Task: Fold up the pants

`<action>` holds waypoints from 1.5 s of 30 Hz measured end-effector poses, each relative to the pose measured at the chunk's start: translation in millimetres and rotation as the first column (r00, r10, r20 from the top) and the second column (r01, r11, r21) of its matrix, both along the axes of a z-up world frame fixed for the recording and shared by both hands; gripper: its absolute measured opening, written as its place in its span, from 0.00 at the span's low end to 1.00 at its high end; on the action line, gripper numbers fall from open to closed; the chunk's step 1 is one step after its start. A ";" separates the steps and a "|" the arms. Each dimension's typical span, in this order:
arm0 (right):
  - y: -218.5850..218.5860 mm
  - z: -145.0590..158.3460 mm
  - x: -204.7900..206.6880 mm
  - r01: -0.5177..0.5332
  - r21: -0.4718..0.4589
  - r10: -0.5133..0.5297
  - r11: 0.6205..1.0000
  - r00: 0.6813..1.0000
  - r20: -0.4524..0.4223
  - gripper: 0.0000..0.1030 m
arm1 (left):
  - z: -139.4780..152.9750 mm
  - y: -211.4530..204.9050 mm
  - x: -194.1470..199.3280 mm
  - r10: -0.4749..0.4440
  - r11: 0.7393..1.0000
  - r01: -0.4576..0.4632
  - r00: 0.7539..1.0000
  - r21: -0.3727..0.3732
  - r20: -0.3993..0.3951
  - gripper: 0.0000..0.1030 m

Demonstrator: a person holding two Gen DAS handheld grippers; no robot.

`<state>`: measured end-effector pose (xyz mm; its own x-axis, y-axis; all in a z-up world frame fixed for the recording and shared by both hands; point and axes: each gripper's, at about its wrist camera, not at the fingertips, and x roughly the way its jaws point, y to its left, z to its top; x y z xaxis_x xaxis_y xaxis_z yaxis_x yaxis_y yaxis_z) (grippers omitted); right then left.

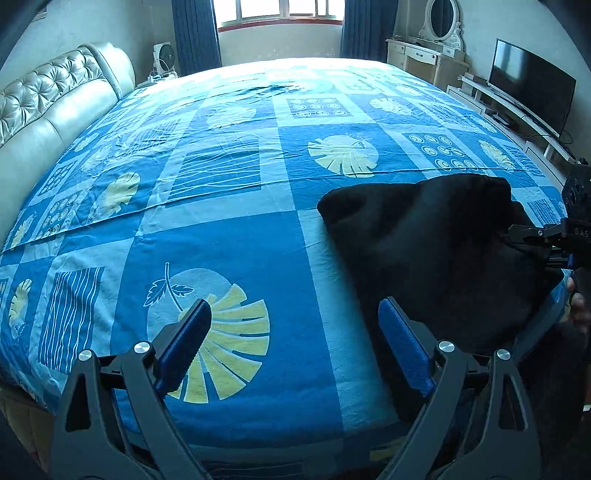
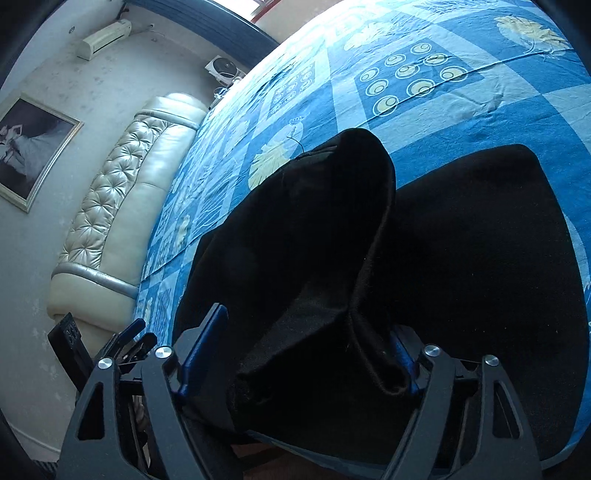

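Black pants [image 1: 436, 251] lie bunched on the blue patterned bed [image 1: 229, 243] at the right, near its front edge. My left gripper [image 1: 291, 332] is open and empty, hovering over the bed just left of the pants. My right gripper [image 1: 517, 236] comes in from the right edge and pinches the cloth. In the right wrist view the pants [image 2: 461, 258] fill the frame and a raised fold [image 2: 325, 236] stands between the fingers of my right gripper [image 2: 306, 354], which is shut on it. The left gripper [image 2: 129, 339] shows at lower left.
A padded cream headboard [image 1: 48, 110] runs along the bed's left side. A TV [image 1: 528, 88] on a low white stand and a dresser with a mirror [image 1: 436, 44] stand at the right. A window with blue curtains [image 1: 280, 14] is beyond the bed.
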<state>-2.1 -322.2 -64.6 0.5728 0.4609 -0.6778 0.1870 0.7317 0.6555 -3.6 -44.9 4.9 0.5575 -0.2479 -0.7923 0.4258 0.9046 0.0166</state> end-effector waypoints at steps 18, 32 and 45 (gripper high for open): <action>-70.2 72.7 -57.6 0.125 0.025 -0.127 0.992 0.975 0.184 0.13 | -5.1 -15.1 3.8 -0.027 0.988 0.007 0.992 -0.156 -0.123 0.89; -104.3 -22.5 -74.6 0.220 0.154 -0.227 0.963 0.973 0.030 0.13 | -14.5 -45.2 -0.3 -0.060 0.985 0.034 0.987 -0.171 -0.149 0.89; -109.7 -28.7 -78.1 0.223 0.200 -0.234 0.954 0.972 0.029 0.13 | -21.3 -45.0 1.0 -0.051 0.987 0.024 0.984 -0.160 -0.168 0.89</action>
